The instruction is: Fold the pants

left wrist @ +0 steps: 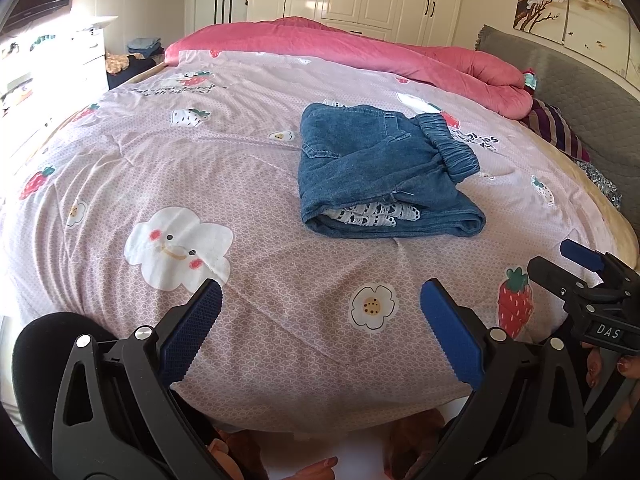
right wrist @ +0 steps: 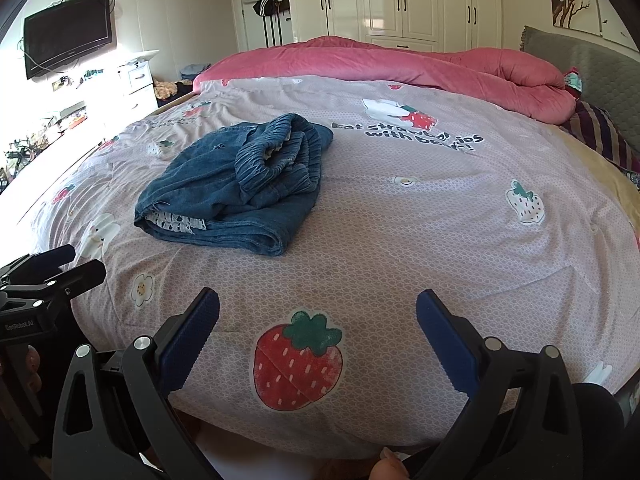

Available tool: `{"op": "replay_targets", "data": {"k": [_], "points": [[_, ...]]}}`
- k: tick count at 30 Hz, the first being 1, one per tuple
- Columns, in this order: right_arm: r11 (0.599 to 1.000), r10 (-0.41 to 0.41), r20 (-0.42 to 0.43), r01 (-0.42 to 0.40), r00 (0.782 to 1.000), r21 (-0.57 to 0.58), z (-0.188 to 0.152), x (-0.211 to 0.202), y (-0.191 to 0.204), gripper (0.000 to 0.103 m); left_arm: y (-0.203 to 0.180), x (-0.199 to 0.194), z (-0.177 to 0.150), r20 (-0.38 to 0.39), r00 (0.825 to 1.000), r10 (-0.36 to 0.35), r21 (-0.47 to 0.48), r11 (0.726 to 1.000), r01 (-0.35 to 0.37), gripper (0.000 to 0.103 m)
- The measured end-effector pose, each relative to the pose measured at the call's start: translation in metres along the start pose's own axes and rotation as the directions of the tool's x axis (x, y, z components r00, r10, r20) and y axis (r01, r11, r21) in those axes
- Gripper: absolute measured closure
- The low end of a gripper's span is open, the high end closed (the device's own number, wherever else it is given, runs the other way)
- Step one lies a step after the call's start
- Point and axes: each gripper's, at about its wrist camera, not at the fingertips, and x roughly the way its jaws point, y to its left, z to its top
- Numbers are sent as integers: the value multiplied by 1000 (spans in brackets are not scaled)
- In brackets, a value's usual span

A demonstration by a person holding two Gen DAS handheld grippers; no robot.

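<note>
Presently: denim pants [left wrist: 384, 172], folded into compact bundle, elastic waistband [left wrist: 448, 144] uppermost, mid-bed on strawberry-print quilt [left wrist: 240, 152]. Left gripper [left wrist: 320, 300]: jaws wide, empty, near bed edge. Right gripper [right wrist: 318, 308]: jaws wide, empty. Fold apparently complete; if tidying, flatten bunched waistband, square edges, avoid snagging quilt.

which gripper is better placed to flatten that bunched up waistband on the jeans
Right, probably. The waistband bulges on the side of the folded jeans facing the right gripper, with bare quilt between. The left gripper faces the folded edge instead. Both are open and empty.
</note>
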Motion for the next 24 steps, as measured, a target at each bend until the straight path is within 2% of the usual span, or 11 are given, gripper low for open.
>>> {"op": "replay_targets", "data": {"k": [24], "points": [[1000, -2, -4, 2, 1000, 0, -1, 0, 0, 5, -1, 0, 0, 1, 1000, 9, 17, 1000, -9, 9]]}}
